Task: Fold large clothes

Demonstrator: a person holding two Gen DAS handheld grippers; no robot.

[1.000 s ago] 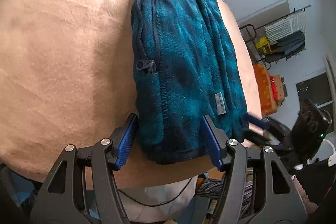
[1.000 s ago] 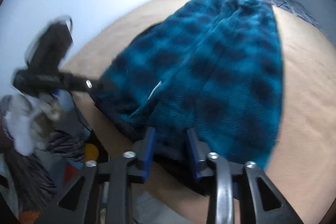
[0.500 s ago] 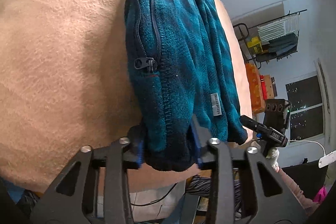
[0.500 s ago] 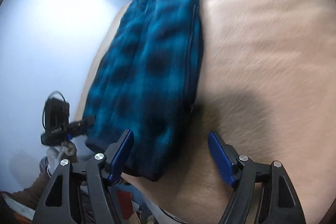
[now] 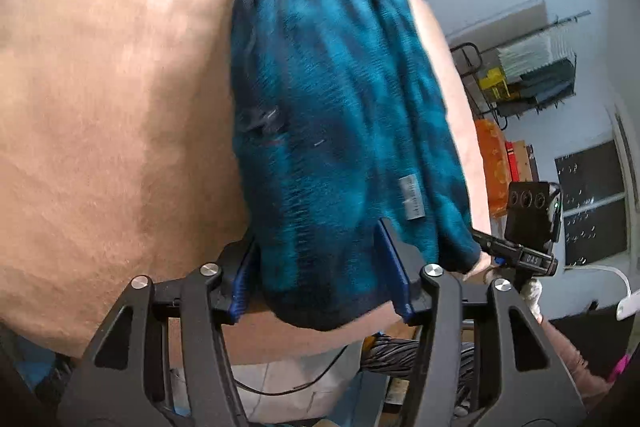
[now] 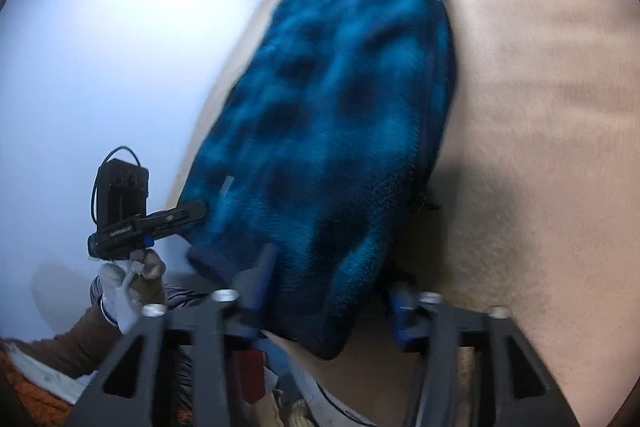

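Fleece (image 5: 336, 115) label (image 5: 411, 197) sharp only from left.

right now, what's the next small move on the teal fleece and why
Probably pinch the near hem with both. The fleece lies in a long strip on the tan blanket. Its hem sits between the jaws of the left gripper, which have just been opening, and of the right gripper, which have just been closing. Neither looks clamped. A firm grip would let it fold over.

Black gripper (image 5: 322, 275) frames, blue pads (image 5: 394, 263), silver screws; white glove (image 6: 120, 291), brown sleeve (image 6: 76, 343)
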